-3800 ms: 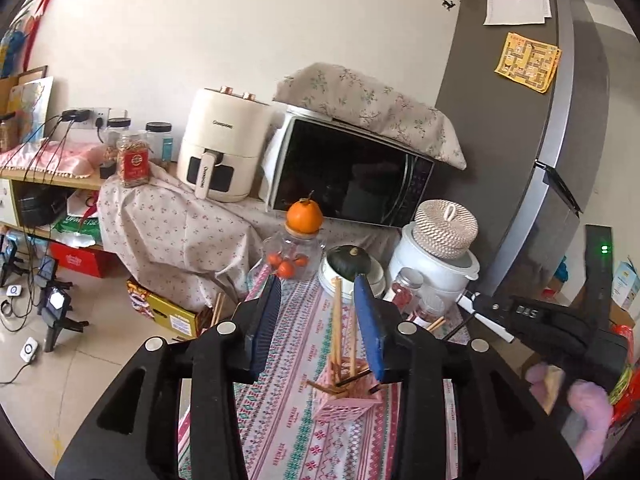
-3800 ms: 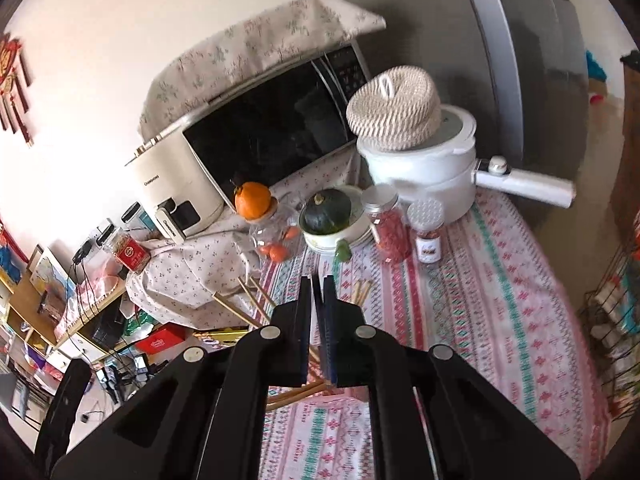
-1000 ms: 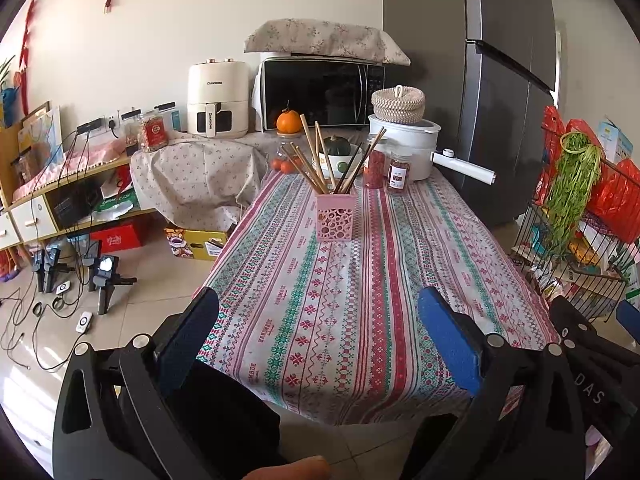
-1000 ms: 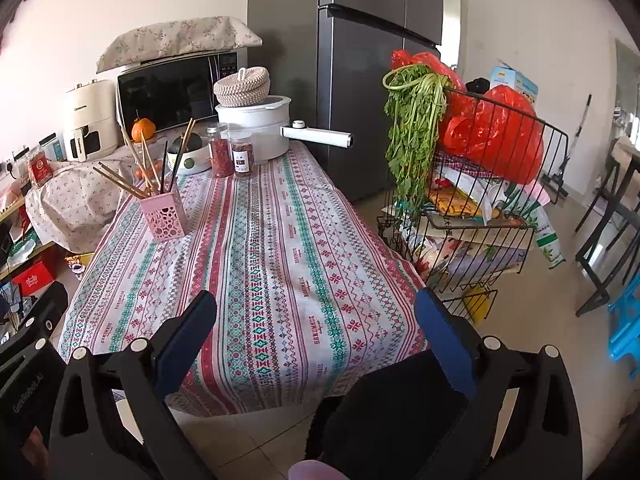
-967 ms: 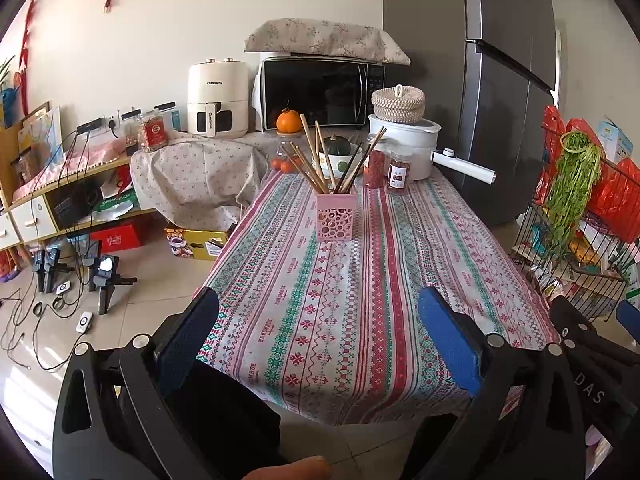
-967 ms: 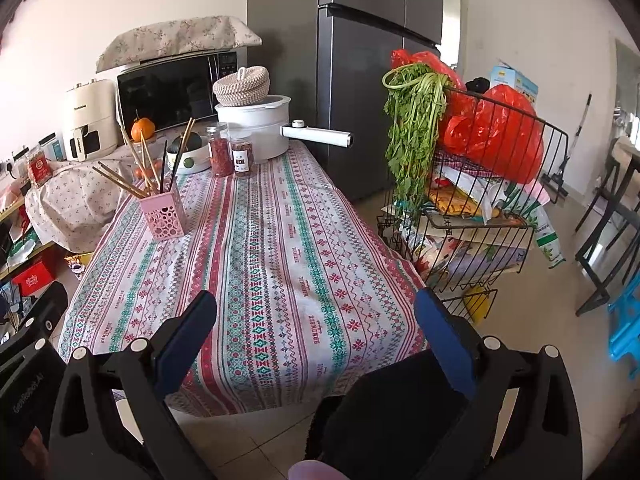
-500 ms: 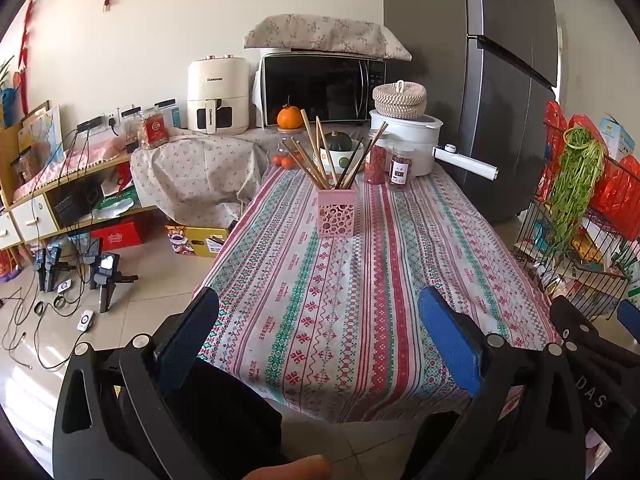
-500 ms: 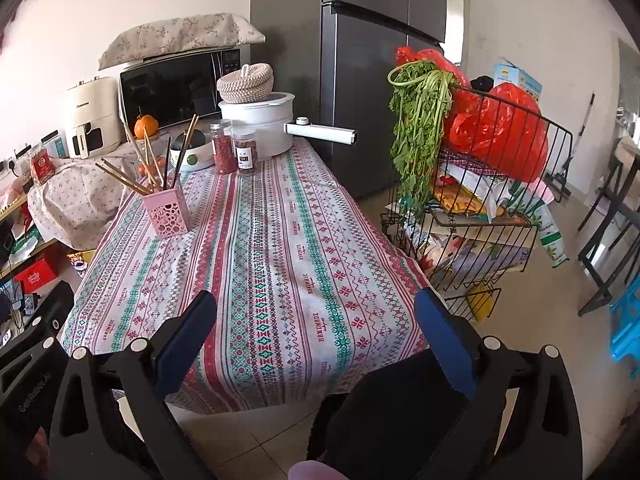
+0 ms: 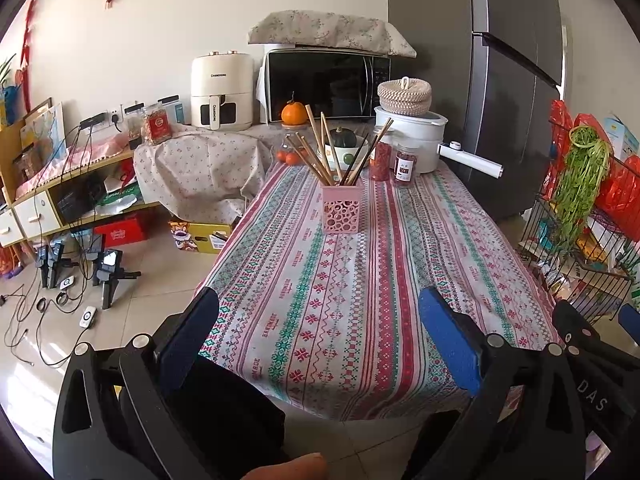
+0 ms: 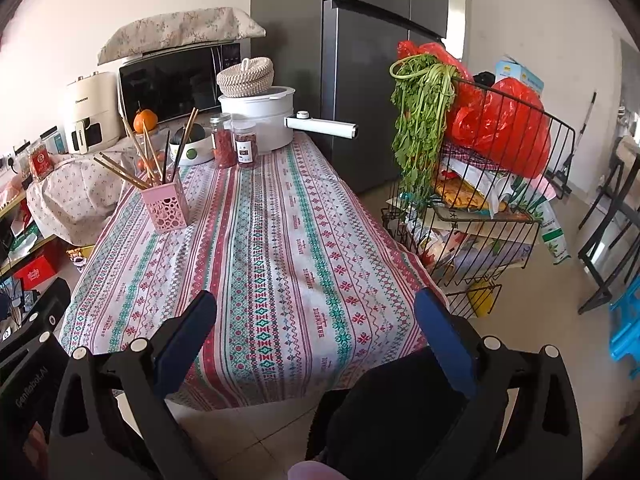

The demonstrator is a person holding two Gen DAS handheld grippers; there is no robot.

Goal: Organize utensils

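The pink holder (image 9: 341, 211), a square plastic cup pierced with round holes, stands upright on the woven-pattern tablecloth (image 9: 344, 300), toward the far half of the table. Wooden chopsticks (image 9: 320, 148) and a few dark ones fan out of its top, leaning left and right. Just behind the holder sit 2 glass jars (image 9: 394, 160) with red contents, a white ceramic bowl carrying a dark green squash (image 9: 343, 138), and a smooth white pot (image 9: 412, 142) topped by a coiled woven lid. An orange (image 9: 294, 113) rests farther back, in front of a glossy black microwave.

The left gripper (image 9: 320, 332) hangs well short of the holder, over the near table edge, its blue-padded fingers spread wide with nothing between them. The right gripper (image 10: 316, 332) is likewise spread wide and holding nothing, far nearer than the holder (image 10: 165, 208), which lies up and to its left. A black wire basket (image 10: 500, 184) with leafy greens and red bags stands right of the table.
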